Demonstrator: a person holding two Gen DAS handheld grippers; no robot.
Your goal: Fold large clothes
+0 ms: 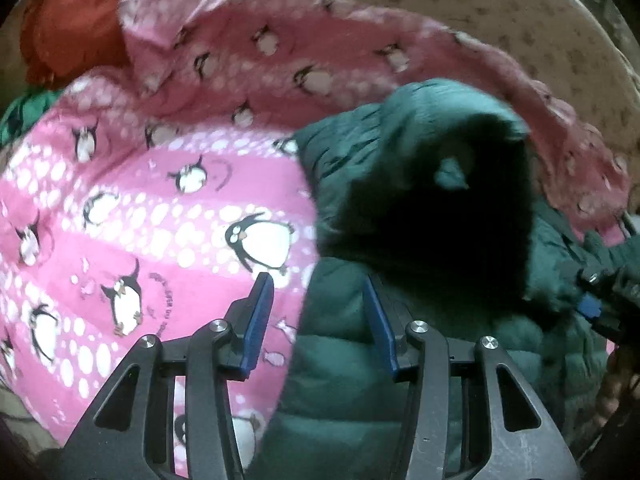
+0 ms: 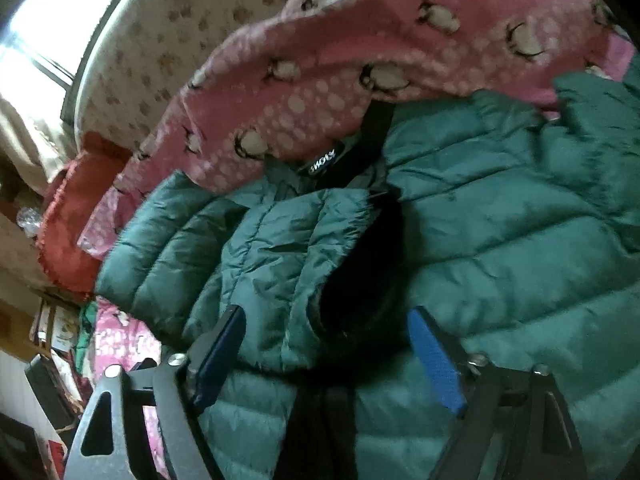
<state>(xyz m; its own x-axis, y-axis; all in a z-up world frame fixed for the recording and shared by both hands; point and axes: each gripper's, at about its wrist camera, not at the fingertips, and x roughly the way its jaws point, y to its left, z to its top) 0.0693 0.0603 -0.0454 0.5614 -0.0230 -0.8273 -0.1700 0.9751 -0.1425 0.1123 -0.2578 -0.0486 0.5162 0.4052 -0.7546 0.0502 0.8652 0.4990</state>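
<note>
Beneath our green puffer jacket (image 2: 500, 240) lies a pink penguin blanket (image 1: 140, 200), red cloth (image 1: 72, 28) beyond; our left hand-held gripper (image 1: 318, 292) and right hand-held gripper (image 2: 324, 320) gape wide, holding nothing.

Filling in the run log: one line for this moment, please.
stage: jacket fold | left gripper: open, over green puffer jacket edge | right gripper: open, above sleeve | under: pink penguin blanket

A bed covered by a beige sheet (image 2: 160, 40) with a brown paw-print pattern carries everything. A pink penguin-print blanket (image 1: 168, 208) lies spread on it, its far edge rumpled. A red cloth (image 1: 72, 36) lies bunched beside that blanket's corner. A dark green quilted jacket (image 2: 500, 240) rests on the blanket.
</note>
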